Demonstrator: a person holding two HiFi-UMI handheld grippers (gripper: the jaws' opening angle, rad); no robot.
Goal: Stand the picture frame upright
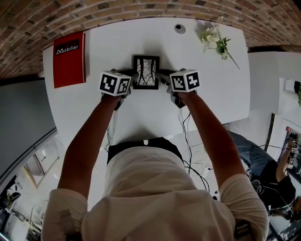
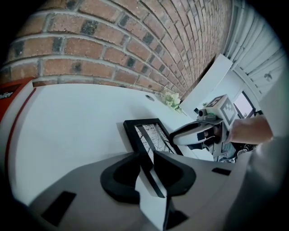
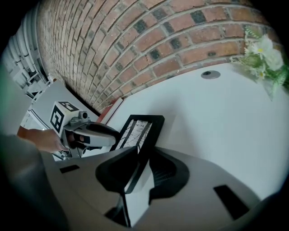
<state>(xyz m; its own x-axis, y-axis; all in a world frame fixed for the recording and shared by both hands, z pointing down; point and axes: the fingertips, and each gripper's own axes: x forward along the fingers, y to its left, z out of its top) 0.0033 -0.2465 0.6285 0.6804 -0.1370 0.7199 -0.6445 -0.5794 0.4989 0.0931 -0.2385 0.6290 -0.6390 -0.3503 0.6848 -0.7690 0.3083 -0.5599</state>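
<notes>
The black rectangular picture frame [image 1: 146, 72] sits between both tools, over the middle of the smooth white table [image 1: 141, 37]. The left gripper [image 2: 145, 156] pinches its left edge and the right gripper [image 3: 142, 156] its right edge, dark pads pressing the flat border. A black-and-white branching print fills it.

White table [image 1: 108, 52], brick wall [image 1: 94, 14]

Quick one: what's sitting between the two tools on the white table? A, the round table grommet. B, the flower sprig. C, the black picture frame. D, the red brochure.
C: the black picture frame sits in the middle, with one side edge between the jaws of the left tool and the other between the jaws of the right tool.
</notes>
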